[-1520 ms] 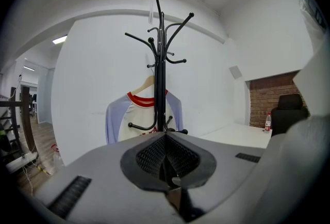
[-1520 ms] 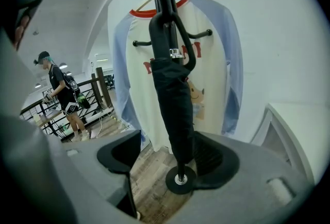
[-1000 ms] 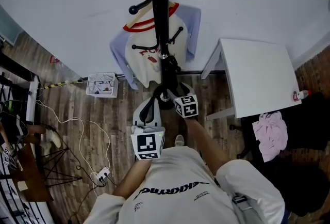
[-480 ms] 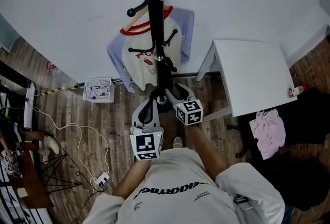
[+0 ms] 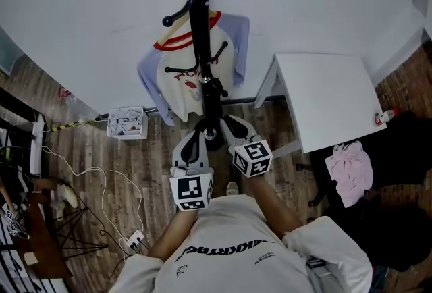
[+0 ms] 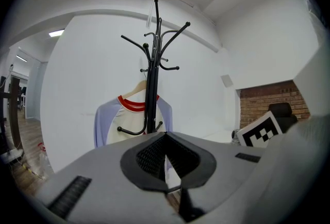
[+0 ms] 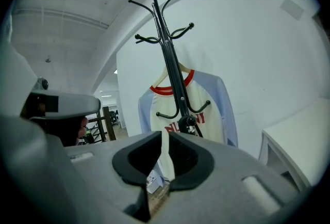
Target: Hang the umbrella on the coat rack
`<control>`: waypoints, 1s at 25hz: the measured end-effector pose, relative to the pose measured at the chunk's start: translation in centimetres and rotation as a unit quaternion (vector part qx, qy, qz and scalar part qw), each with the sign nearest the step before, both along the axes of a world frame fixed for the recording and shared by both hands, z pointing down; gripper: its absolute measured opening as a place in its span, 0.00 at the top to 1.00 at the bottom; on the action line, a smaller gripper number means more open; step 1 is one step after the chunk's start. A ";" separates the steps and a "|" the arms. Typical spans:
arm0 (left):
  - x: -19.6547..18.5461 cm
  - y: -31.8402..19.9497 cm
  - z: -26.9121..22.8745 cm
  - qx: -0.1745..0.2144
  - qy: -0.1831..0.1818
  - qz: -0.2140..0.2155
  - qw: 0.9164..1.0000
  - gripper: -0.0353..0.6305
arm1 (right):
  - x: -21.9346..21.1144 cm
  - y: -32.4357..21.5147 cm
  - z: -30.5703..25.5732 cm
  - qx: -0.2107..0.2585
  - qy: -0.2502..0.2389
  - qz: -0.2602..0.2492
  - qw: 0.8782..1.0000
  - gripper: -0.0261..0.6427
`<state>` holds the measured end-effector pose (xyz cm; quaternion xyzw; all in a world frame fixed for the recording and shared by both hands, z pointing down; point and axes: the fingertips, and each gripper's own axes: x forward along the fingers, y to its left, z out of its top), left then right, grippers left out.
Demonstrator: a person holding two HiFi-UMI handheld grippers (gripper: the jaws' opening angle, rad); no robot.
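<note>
Backed away from the black metal coat rack [image 5: 200, 15] and raised nearer the head camera since a second ago: right gripper [image 5: 227, 124], jaws just closing, now nearly together with a thin slit left and nothing in it. Left gripper [image 5: 198, 129] just beside it, short of the rack's foot, jaws pressed together, empty. Black folded umbrella [image 5: 214, 109] hanging close along the rack's pole below the lower hooks, free of both grippers. Cream shirt with lilac sleeves and red collar [image 5: 177, 75] behind the rack's pole. White square table [image 5: 331, 99] right of the rack.
</note>
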<state>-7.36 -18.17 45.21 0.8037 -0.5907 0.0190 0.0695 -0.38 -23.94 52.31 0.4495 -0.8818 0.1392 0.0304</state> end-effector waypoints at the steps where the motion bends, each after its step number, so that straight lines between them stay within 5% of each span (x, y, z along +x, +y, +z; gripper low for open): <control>1: 0.0 0.0 0.0 0.000 0.001 0.001 1.000 0.95 | 0.0 0.2 -0.4 0.003 -0.002 0.001 1.000 0.92; 25: 0.7 -0.6 2.4 0.021 -0.001 0.027 0.999 0.95 | 0.5 3.4 -2.7 0.078 0.049 -0.002 0.996 0.97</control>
